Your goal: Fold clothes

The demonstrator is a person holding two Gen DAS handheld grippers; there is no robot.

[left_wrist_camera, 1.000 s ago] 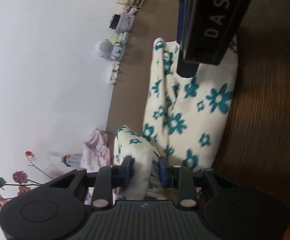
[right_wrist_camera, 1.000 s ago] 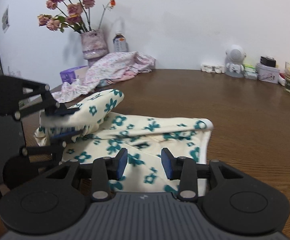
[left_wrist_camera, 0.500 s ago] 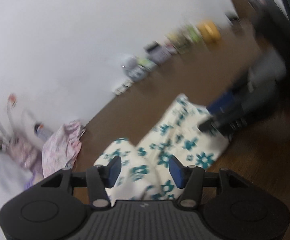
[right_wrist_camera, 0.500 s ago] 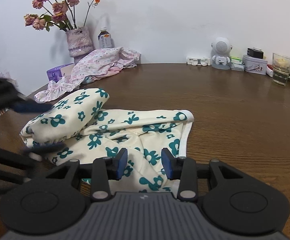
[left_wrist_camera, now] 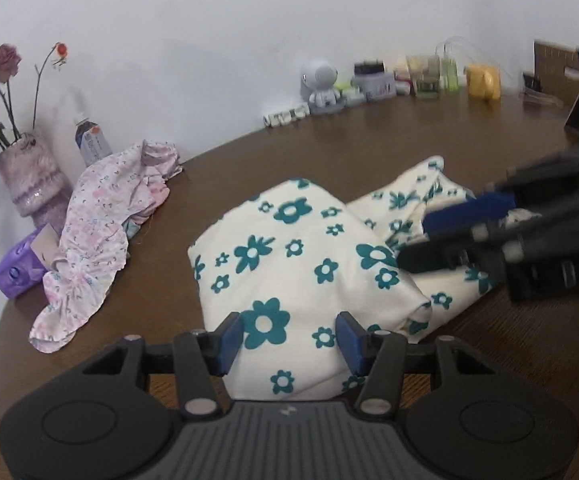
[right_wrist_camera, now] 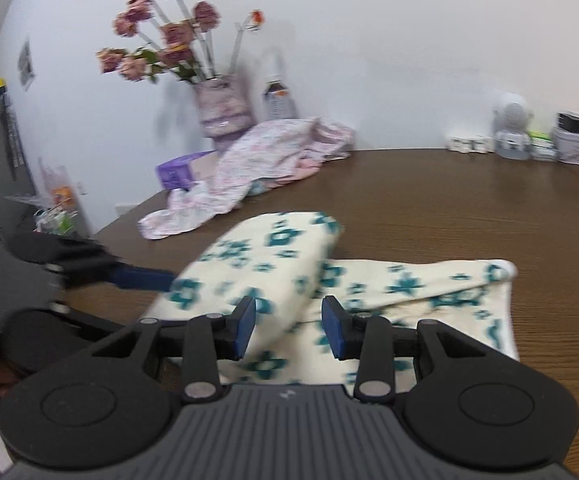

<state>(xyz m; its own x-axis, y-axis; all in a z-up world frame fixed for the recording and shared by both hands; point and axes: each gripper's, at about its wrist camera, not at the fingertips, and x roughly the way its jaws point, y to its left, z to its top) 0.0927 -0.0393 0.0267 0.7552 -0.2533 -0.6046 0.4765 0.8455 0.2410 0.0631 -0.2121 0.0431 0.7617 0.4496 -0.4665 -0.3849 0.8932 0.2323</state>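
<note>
Mid-fold: the cream cotton garment with teal flowers [left_wrist_camera: 289, 264] lies doubled near the brown wooden table's [left_wrist_camera: 369, 148] front edge, both the left gripper [left_wrist_camera: 289, 340] and right gripper [right_wrist_camera: 289, 326] standing apart, empty; next likely calls for regripping an edge.

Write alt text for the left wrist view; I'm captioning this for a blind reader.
A cream garment with teal flowers lies part-folded on a brown table, seen between the open blue pads of the left tool. The right tool reaches in from the right over it; a pink floral garment lies at left.

A dark brown wooden table [left_wrist_camera: 389, 140] carries a cream garment printed with teal flowers [left_wrist_camera: 289, 248]. A crumpled pink floral cloth [left_wrist_camera: 101, 224] and a purple tissue box [left_wrist_camera: 15, 268] lie beside it.
</note>
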